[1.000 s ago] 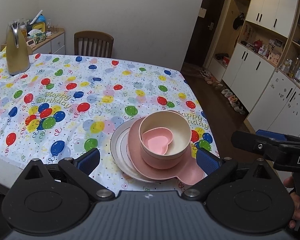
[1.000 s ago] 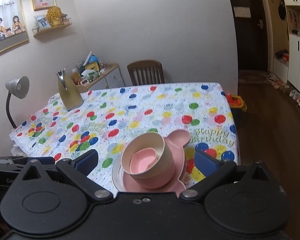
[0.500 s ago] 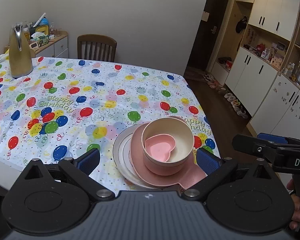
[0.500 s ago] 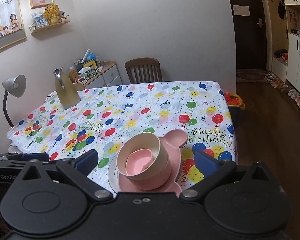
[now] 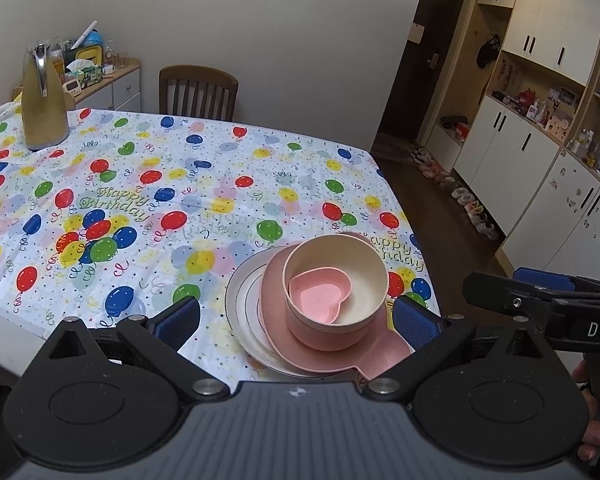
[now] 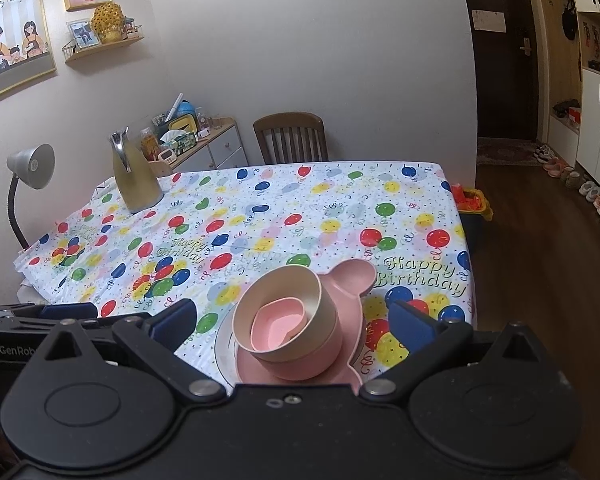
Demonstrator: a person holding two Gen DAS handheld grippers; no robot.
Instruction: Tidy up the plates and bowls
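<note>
The stack (image 5: 332, 300) stands at the near right table (image 5: 140, 200) edge, both grippers (image 5: 296, 322) (image 6: 290, 326) spread and empty; it looks light, stiff, slippery, so grip the rim.

White cabinets (image 5: 540, 92); wooden chair (image 6: 291, 138).

My left gripper (image 5: 296, 320) is matte black with blue ribbed pads (image 5: 178, 318), silver pivot screws and round recessed discs. My right gripper (image 6: 290, 320) matches; white "DAS" lettering marks its side, bare fingers beneath.
</note>
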